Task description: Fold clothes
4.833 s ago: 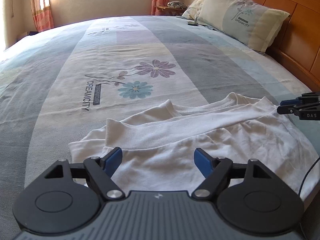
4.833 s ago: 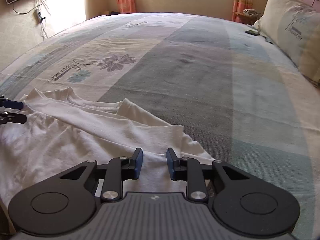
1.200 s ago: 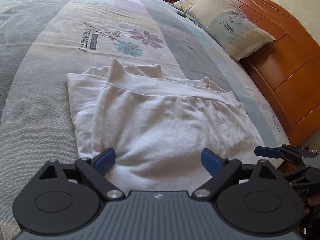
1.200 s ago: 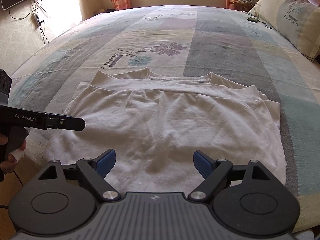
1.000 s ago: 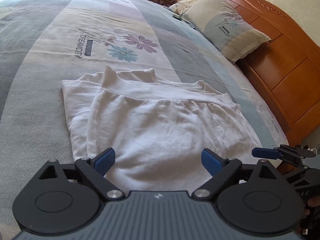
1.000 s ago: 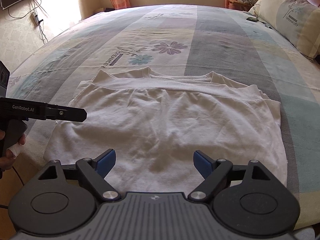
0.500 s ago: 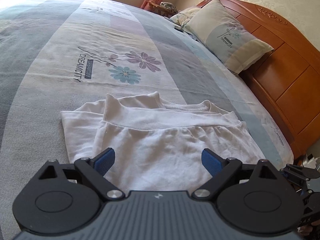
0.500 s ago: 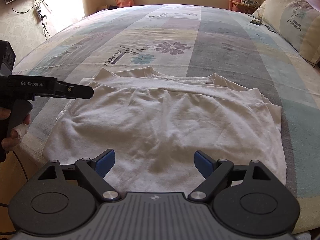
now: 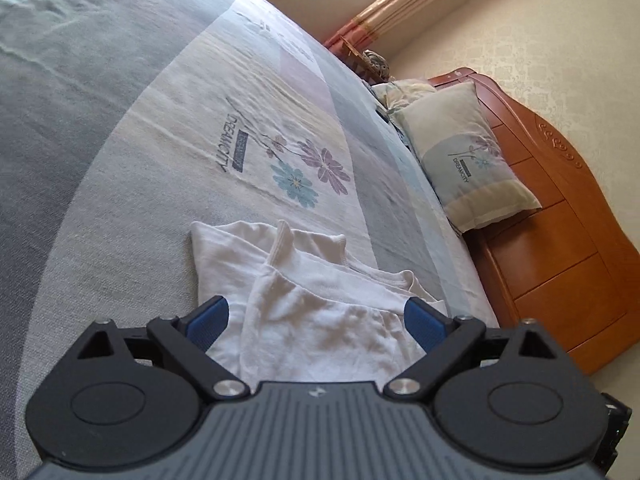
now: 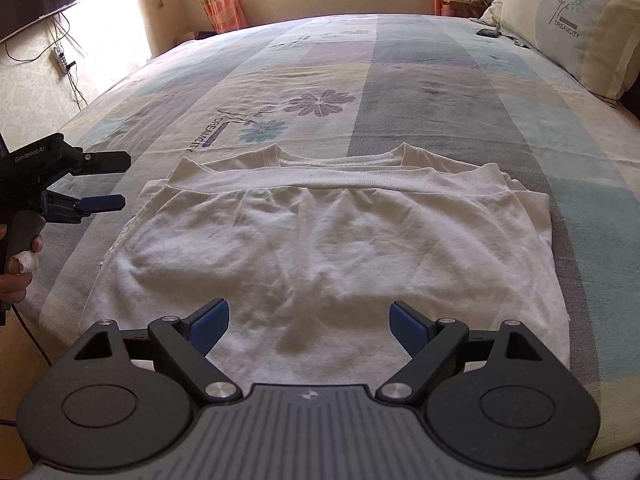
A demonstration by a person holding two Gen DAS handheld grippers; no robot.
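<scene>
A white sweatshirt (image 10: 328, 240) lies folded in half on the bed, its ribbed hem laid across just below the collar. The right wrist view shows my right gripper (image 10: 307, 322) open above the near folded edge, with nothing between the blue pads. At the left of that view my left gripper (image 10: 110, 180) hangs open beside the garment's left side, held by a hand (image 10: 18, 268). Seen from the left wrist, the white sweatshirt (image 9: 320, 320) spreads under my open left gripper (image 9: 316, 316), and its left corner lies near the left pad (image 9: 208, 316).
The bed (image 10: 420, 80) has a striped sheet with a flower print. A pillow (image 10: 580, 28) leans at the far right, in front of a wooden headboard (image 9: 560, 240). A small dark object (image 10: 488, 33) rests near the pillow. The near bed edge runs under my right gripper.
My left gripper has tilted and moved in closer to the garment's left side. The right gripper has stayed open over the near edge. The sweatshirt lies as before.
</scene>
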